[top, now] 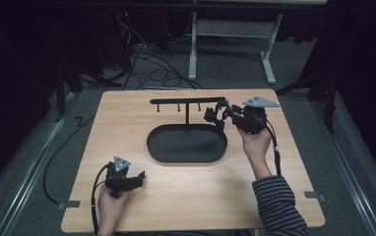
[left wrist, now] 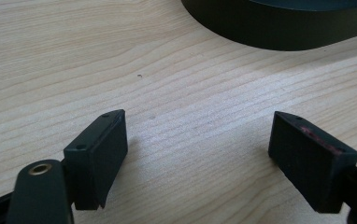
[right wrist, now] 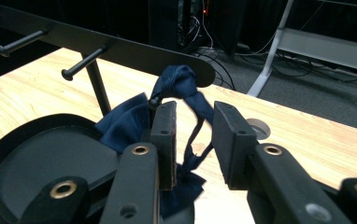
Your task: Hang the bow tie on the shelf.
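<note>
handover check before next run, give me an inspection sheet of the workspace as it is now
Surface: light wooden table, bare around the stand.
Job's things: black stand with oval tray base and peg bar; dark blue cloth looped at the bar's right-end peg.
Clutter: nothing seen.
Grippers: left gripper open, low over bare wood; right gripper partly open around the cloth's strands.
Cables: one trails from each gripper; more lie on the floor behind.
Surroundings: dark room, grey carpet, white desk frame behind.
</note>
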A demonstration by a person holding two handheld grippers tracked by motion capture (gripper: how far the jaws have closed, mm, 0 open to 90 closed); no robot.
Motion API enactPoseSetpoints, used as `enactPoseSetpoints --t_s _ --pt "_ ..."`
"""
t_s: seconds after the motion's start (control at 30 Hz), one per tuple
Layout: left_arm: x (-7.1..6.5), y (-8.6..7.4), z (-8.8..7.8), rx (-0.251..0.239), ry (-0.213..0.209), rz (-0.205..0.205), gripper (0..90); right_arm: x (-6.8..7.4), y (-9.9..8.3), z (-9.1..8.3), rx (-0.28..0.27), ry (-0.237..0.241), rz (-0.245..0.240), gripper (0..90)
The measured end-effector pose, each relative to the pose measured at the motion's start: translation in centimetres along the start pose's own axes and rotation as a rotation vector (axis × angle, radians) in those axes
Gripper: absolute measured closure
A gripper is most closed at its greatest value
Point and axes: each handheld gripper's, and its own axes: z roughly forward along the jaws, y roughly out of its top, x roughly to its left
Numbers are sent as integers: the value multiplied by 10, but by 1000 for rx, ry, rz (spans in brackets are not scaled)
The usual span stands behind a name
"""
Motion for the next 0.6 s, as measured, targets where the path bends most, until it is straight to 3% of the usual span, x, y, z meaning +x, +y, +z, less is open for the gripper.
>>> enactPoseSetpoints --t_s 0.6 --pt "0 0 0 1 -2 0 202 -12 -8 -23 -8 10 32 639"
